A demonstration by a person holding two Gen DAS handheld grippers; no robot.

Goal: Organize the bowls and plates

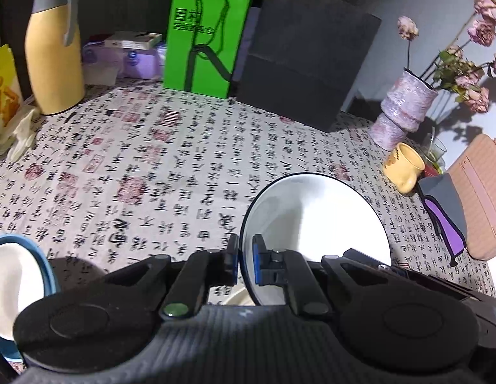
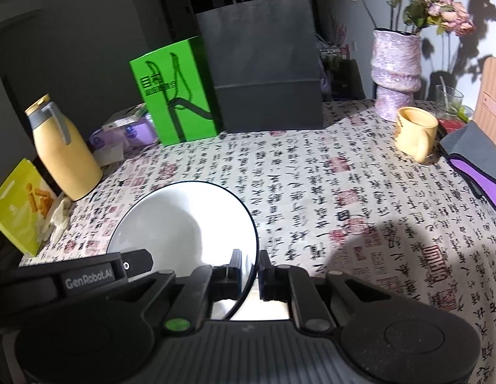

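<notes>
- Nearest the lens in the left wrist view, our left gripper [image 1: 245,260] is clamping its blue-padded jaws on the dark rim of a white plate [image 1: 318,224], which is filling the lower middle and right of that frame, tilted up off the tablecloth [image 1: 152,160].
- Low in the right wrist view, our right gripper [image 2: 250,272] is pinching the opposite rim of what we are taking to be the same white plate [image 2: 184,224], which is spreading toward the lower left of the frame.
- We are judging this to be a two-handed carry, so we are aiming to keep both hands level with each other and avoid twisting the rim between the pads.
- At the lower left edge of the left wrist view, a blue-rimmed bowl [image 1: 14,284] is showing; we cannot tell whether it is resting on the table.
- We are steering clear of the yellow mug [image 2: 416,134] and the pink vase [image 2: 396,73] at the upper right, and of the yellow thermos [image 1: 52,51] at the upper left.
- We are planning to lower the plate flat before loosening either grip, since a glazed edge is likely slippery.
</notes>
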